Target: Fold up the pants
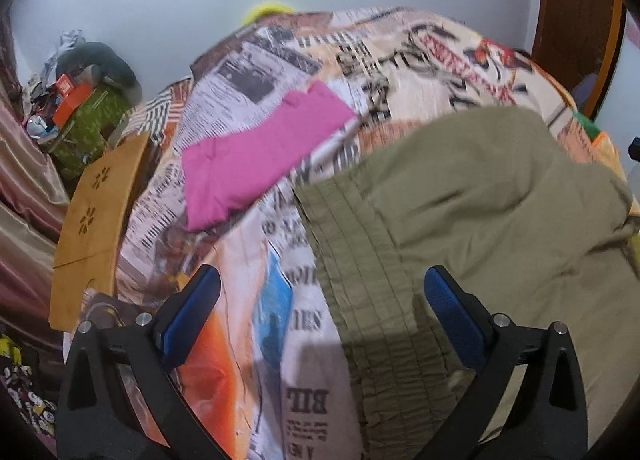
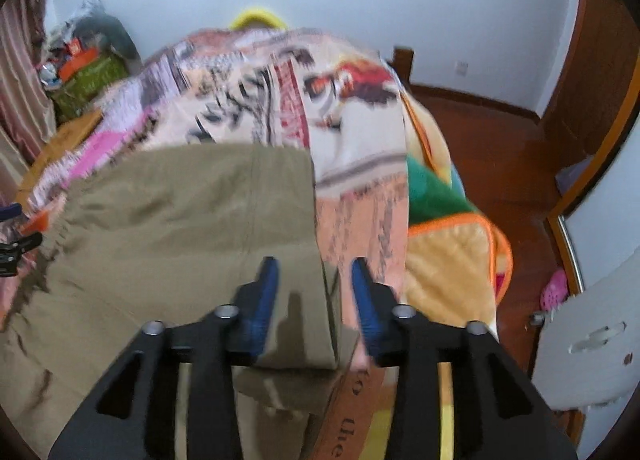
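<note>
Olive-green pants (image 1: 472,220) lie on a bed with a newspaper-print cover (image 1: 256,100). Their gathered elastic waistband (image 1: 360,300) runs between my left gripper's fingers. My left gripper (image 1: 320,288) is open wide above the waistband, holding nothing. In the right wrist view the pants (image 2: 168,228) fill the lower left, with a folded edge (image 2: 320,300) between the blue pads. My right gripper (image 2: 314,280) is open, straddling that edge, not clamped.
A folded pink garment (image 1: 260,156) lies on the bed beyond the pants. A wooden chair back (image 1: 96,220) stands left of the bed. A cluttered pile (image 1: 84,100) sits at the far left. A yellow-orange blanket (image 2: 452,260) hangs off the right side, above a wooden floor (image 2: 500,148).
</note>
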`<state>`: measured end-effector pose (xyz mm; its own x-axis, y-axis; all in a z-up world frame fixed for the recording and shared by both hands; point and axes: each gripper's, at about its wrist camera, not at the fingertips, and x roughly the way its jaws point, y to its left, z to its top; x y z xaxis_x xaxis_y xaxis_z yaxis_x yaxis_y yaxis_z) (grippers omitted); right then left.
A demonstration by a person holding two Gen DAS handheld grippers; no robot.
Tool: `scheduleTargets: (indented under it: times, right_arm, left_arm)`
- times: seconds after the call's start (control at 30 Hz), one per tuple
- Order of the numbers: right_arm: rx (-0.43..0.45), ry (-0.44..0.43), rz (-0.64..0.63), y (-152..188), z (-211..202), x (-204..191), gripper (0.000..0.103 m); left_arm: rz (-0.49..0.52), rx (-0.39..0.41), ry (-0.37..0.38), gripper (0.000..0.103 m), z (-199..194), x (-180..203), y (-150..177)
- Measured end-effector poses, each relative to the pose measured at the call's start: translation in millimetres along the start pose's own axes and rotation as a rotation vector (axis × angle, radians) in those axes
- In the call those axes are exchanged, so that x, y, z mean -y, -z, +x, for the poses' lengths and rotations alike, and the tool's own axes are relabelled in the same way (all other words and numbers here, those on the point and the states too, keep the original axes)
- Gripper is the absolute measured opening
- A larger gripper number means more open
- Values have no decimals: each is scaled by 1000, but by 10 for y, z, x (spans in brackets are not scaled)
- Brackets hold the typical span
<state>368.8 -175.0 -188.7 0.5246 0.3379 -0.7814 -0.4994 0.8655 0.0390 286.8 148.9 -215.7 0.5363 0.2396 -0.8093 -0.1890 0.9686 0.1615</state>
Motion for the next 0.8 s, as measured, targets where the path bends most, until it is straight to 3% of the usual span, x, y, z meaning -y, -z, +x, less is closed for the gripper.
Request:
scheduleTargets:
  times: [0.27,0.5,0.73,0.8]
  right_arm:
    - [80,-36,-5,-392,74,-66,43]
    - [-10,-51,3,-644,635,-33,44]
    - [-125,-72,7,-798,1285,-39,44]
    - [-137,-71,8,-809,1436,-41,44]
  left_arm:
    - [-105,-39,35,103,293,-283,-293]
    - [-156,-93,71,103,663,-333,-442]
    - [-121,-131,79,103,961,-222,-452]
    - [-123,-135,92,95,1035,-214,-446]
